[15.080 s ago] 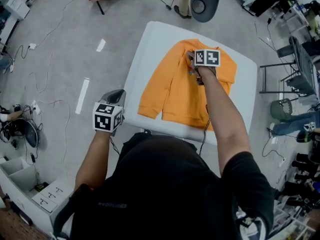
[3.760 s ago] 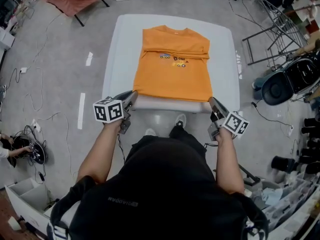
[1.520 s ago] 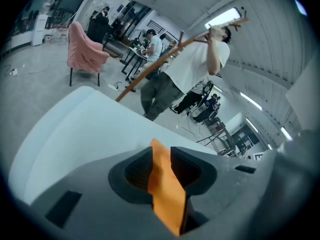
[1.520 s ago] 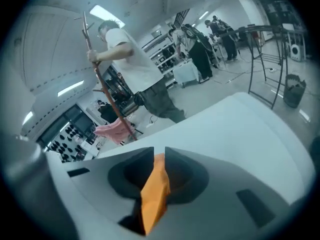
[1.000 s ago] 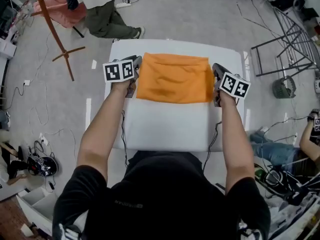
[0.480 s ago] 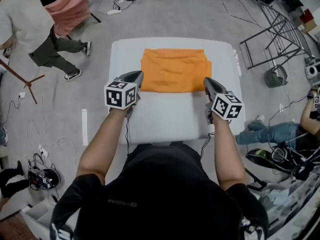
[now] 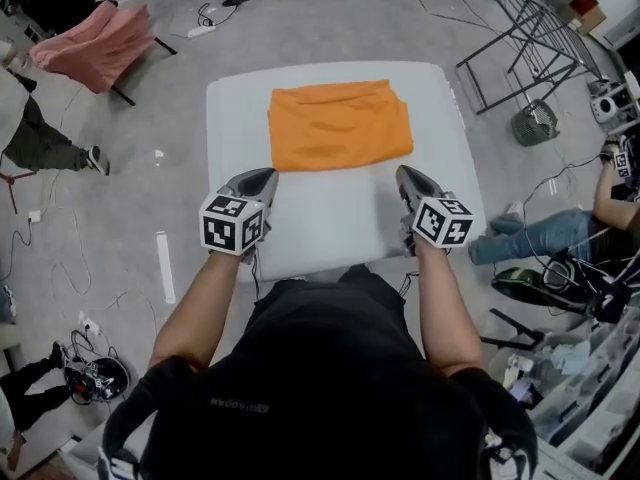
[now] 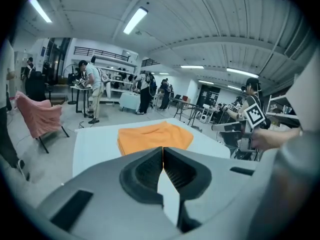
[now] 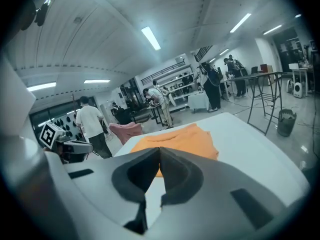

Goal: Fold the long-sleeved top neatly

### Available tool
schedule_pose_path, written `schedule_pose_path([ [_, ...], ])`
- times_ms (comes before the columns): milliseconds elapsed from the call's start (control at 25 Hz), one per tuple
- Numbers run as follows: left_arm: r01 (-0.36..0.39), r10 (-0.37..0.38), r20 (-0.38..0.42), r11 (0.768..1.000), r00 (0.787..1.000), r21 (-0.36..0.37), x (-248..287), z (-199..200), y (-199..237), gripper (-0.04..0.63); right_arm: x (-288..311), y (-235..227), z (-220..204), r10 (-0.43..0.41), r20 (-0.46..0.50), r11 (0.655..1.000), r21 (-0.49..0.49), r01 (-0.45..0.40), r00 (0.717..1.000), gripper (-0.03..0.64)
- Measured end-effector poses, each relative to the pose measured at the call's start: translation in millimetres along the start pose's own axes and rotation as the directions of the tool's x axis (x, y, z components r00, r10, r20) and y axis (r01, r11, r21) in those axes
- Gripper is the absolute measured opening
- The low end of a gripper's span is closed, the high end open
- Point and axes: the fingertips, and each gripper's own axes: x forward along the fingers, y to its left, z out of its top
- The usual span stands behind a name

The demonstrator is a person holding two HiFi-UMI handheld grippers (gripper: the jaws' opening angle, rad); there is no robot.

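I can read no text from here. A line of pale lettering [image 7: 238, 403] runs across the back of the person's black shirt [image 7: 330, 368], but it's too small and blurred for me to make out.

The floor [image 7: 120, 168] was bare grey concrete, crossed by loose cables [image 7: 88, 298] and marked with a white tape strip [image 7: 165, 266]. A white table [image 7: 330, 218] stood in the middle. A pink cloth [image 7: 95, 48] hung over a dark-legged stand at upper left; a folding metal frame [image 7: 520, 38] and a wire bin [image 7: 527, 123] stood at upper right. Overhead, a ribbed, curved ceiling [image 8: 200, 29] carried lit strip lights [image 8: 136, 20]. On the far side several people [image 8: 92, 84] stood at workbenches before white shelving [image 8: 117, 66]
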Motion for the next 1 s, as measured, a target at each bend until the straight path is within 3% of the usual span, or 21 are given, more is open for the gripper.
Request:
schedule_pose_path([
  [320,-0.047,0.047,0.005,0.998,0.999,-0.035,9.0,-4.8,-11.3,0.008,9.7,-50.7,16.4,-0.068,-0.021,0.994,-0.086,0.066,0.997,0.006],
  [560,-0.093,0.094,0.015,0.993,0.995,-0.077,16.3,-1.0,-21.3,0.008,41.8,-93.0,21.9,-0.073,-0.096,0.989,-0.136,0.059,0.993,0.021],
  [1000,-0.227,0.24,0.066,0.96,0.968,-0.162,-6.0,12.0,-56.7,0.008,116.1,-156.7,19.7,-0.019,-0.199,0.998,-0.055,0.009,0.98,0.176],
])
